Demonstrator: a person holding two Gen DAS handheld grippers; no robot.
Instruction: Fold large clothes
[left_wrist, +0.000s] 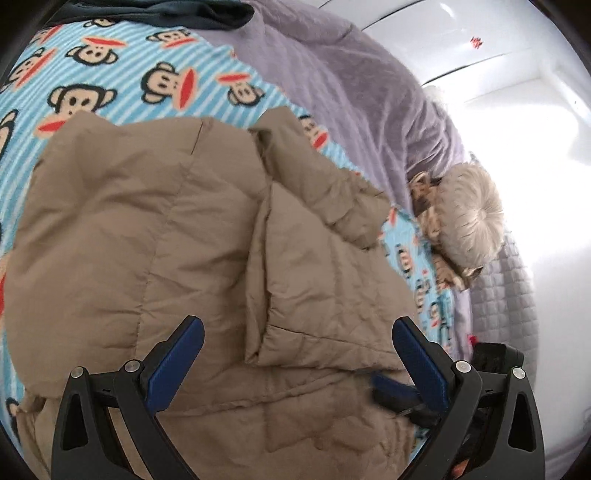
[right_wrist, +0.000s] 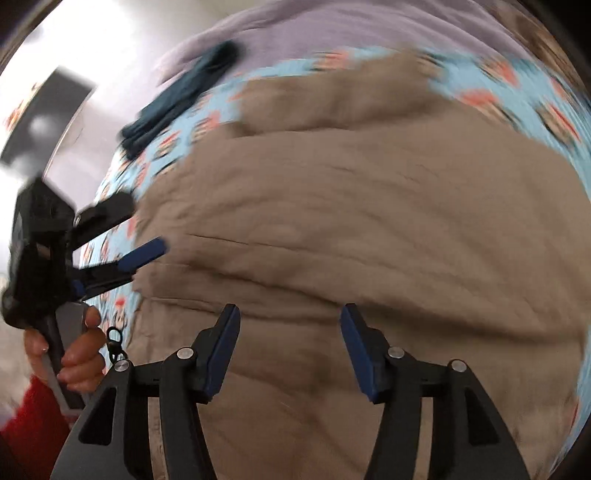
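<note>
A: Nearest, the left gripper (left_wrist: 295, 347) hung wide open over the tan padded coat (left_wrist: 166, 229); the right gripper (right_wrist: 290, 339) gaped too, holding nothing.

B: And the coat?

A: Spread on the monkey-print blanket (left_wrist: 122, 74), one flap doubled across its middle. A fold looked half done.

B: Next?

A: Probably pinching a free edge with both tongs. Beyond lay a furry cushion (left_wrist: 469, 214) and a dark garment (left_wrist: 192, 14).

Left tongs (left_wrist: 295, 343) and right tongs (right_wrist: 290, 328) gape wide.
</note>
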